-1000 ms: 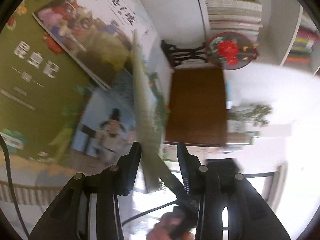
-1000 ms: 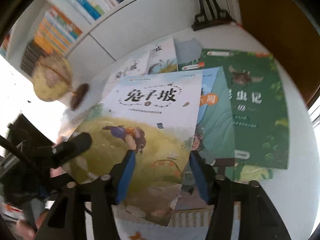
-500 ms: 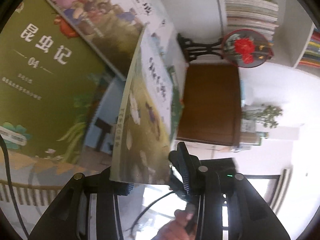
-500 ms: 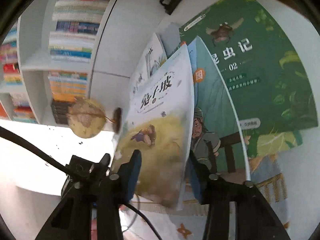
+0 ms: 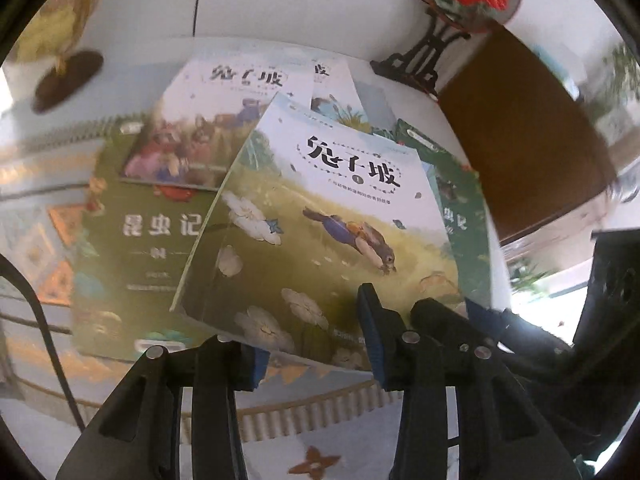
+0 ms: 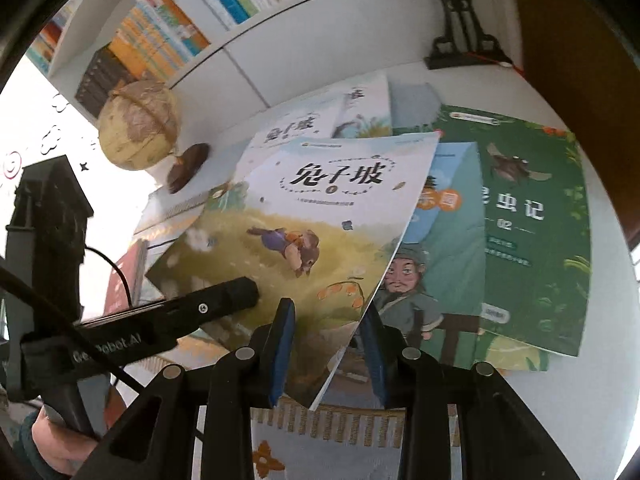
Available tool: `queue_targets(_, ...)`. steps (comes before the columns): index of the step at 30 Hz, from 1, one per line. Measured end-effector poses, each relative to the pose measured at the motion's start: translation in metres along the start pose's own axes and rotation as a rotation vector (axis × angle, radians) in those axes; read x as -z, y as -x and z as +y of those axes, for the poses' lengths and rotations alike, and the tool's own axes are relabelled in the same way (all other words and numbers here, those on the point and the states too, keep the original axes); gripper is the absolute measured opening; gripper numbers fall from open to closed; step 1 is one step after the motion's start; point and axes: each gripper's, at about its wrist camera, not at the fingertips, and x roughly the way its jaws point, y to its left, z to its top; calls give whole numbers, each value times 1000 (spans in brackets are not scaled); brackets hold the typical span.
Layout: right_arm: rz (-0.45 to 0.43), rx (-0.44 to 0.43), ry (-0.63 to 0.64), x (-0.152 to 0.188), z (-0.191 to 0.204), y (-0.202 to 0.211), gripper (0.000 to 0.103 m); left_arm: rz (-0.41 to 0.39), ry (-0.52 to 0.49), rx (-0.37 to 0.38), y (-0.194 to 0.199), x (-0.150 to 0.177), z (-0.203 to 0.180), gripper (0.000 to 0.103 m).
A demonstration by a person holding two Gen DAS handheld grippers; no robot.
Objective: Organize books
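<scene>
A rabbit picture book (image 5: pixel 328 236) with a white and yellow cover is lifted above the other books; it also shows in the right wrist view (image 6: pixel 312 232). My left gripper (image 5: pixel 312 336) is open around its near edge. My right gripper (image 6: pixel 328 344) grips the book's near right corner, jaws close on it. Under it lie a green insect book (image 5: pixel 140 248), a second rabbit book (image 5: pixel 208 120), a blue book with an old man (image 6: pixel 432 272) and another green insect book (image 6: pixel 532 216).
A globe (image 6: pixel 138 126) on a dark base stands at the back left by the white shelf (image 6: pixel 320 32) full of books. A black ornament stand (image 6: pixel 460 32) and a brown panel (image 5: pixel 520 132) are at the back right. A patterned cloth (image 6: pixel 320 420) lies at the table's front edge.
The rabbit book went from standing on edge to lying nearly flat, cover up, above the pile. Both cameras swung round with it. The left jaws stayed spread.
</scene>
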Motion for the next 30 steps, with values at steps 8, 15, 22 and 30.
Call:
queue_targets(8,-28,15,136,-3,13,6,33,-29,-63,-38,16,11,-8,35)
queue_targets(15,-27,41,216,-3,30,3,33,-51,-68,-31,21,14,-5,35)
queue_targets(22,-47,127,195,5,40,8,33,-83,-140,17,27,21,-3,35)
queue_targets(30,-119,186,242,9,75,24,33,-149,-217,50,57,23,10,34)
